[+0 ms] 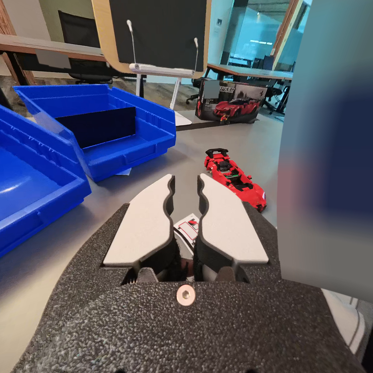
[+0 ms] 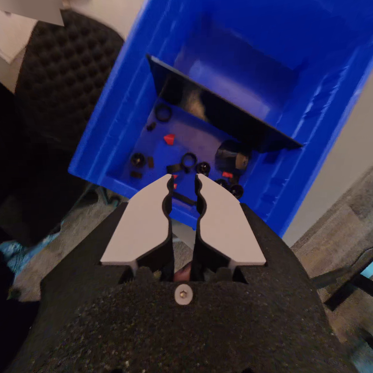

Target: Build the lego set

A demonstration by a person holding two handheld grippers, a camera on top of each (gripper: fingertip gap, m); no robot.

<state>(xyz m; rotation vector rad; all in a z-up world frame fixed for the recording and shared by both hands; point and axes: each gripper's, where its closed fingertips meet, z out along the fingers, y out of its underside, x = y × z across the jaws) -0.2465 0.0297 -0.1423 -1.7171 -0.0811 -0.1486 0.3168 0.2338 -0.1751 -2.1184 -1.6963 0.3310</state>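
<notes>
A partly built red lego car [image 1: 234,178] lies on the grey table, just right of and beyond my left gripper [image 1: 185,178]. The left gripper is open and empty above a white sticker sheet [image 1: 188,228]. In the right wrist view my right gripper [image 2: 183,177] is open and empty over the near compartment of a blue bin [image 2: 105,129]. That compartment holds several loose parts: black tyres [image 2: 188,159], a red piece [image 2: 169,139], small dark pieces and a larger black wheel part [image 2: 228,157]. A black divider [image 2: 232,119] splits the bin.
Two blue bins [image 1: 129,145] [image 1: 40,193] stand left of the left gripper. The lego box [image 1: 230,103] stands at the far table edge beside a white stand [image 1: 161,69]. A blurred patch covers the right of the left wrist view. Black foam [image 2: 60,80] lies left of the bin. My hands' fingertips stand some 60 centimeters from each other. The right gripper is farther from the partly built red lego car [image 1: 234,178], some 45 centimeters, than the left, some 25 centimeters.
</notes>
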